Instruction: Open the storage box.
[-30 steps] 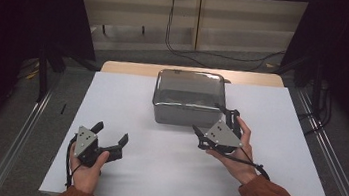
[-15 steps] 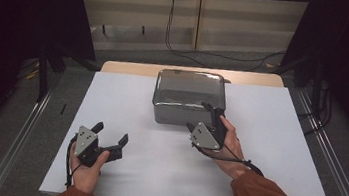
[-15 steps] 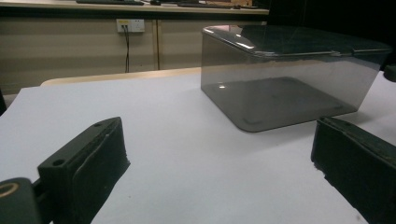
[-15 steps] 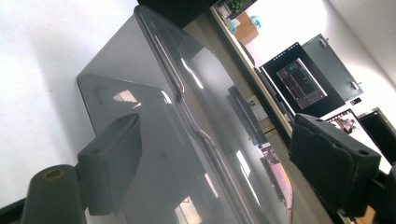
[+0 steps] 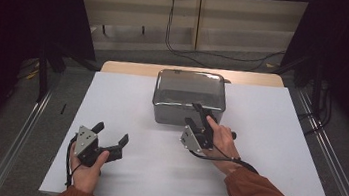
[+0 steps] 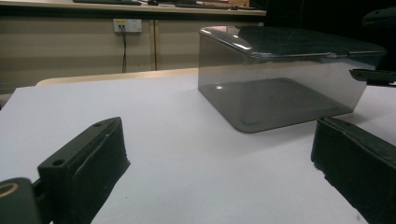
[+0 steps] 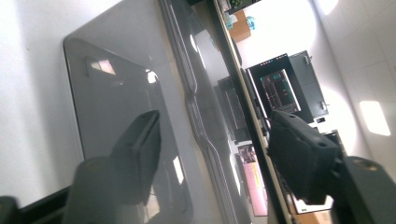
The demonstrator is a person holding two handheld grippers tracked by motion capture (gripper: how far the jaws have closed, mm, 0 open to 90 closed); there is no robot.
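A smoky see-through plastic box [image 5: 191,92] with a closed lid stands at the far middle of the white table [image 5: 270,120]. My right gripper [image 5: 194,114], rolled on its side, is at the box's near wall. In the right gripper view its jaws have just been closing and straddle the lid's rim [image 7: 219,140], one over the wall, one above the lid; gaps still show, so it is open [image 7: 212,123]. My left gripper [image 5: 112,131] rests open near the front left, apart from the box [image 6: 280,84], with bare table between its jaws [image 6: 219,149].
Metal rails [image 5: 21,139] run along both sides of the table. A wooden edge [image 5: 131,67] shows behind the white sheet. Cables [image 5: 183,49] hang against the back wall. Dark curtains flank the space.
My right hand has slid left along the box's front and slightly down, and its jaws have narrowed around the lid's rim. The left hand and the box have stayed put.
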